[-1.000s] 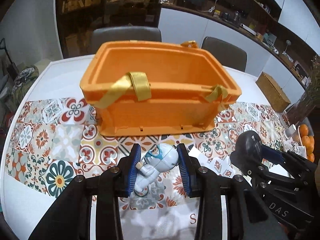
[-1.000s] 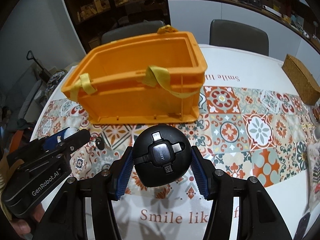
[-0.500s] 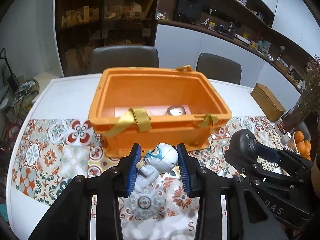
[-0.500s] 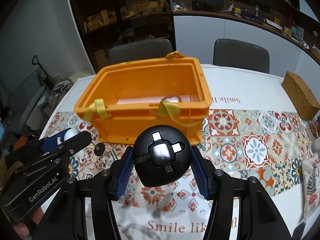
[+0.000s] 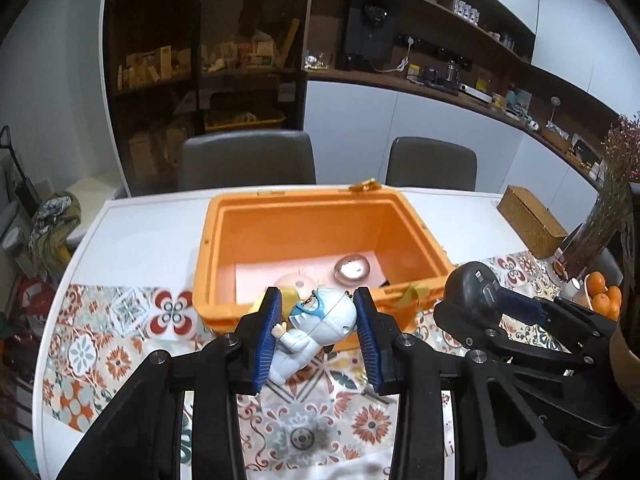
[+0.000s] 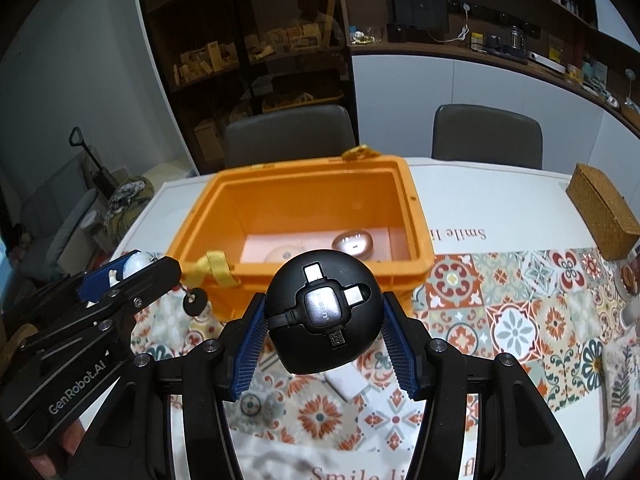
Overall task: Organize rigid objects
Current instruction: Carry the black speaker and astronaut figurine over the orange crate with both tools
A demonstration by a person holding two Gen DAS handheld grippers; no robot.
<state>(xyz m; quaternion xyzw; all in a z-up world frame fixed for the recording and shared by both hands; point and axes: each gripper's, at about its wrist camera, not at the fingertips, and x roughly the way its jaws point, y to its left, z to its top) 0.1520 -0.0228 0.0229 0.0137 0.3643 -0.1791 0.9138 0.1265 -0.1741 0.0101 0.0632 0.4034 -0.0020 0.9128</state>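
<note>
I am in the carry step: both loads are off the worktop (image 6: pixel 500 184) and short of the orange crate (image 5: pixel 320 216). My left tool (image 5: pixel 318 334) pinches a white figurine (image 5: pixel 316 328) with blue goggles, tilted between the pads. My right tool (image 6: pixel 322 332) pinches a black ball-shaped adapter (image 6: pixel 322 312), glossy, with plugs on its face. Next, I judge, each must clear the near rim before release. Two small rounded items already lie inside.

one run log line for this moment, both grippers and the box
left gripper: shut on figurine | right gripper: shut on black ball | orange box: open, two round items inside | phase: carry to box
</note>
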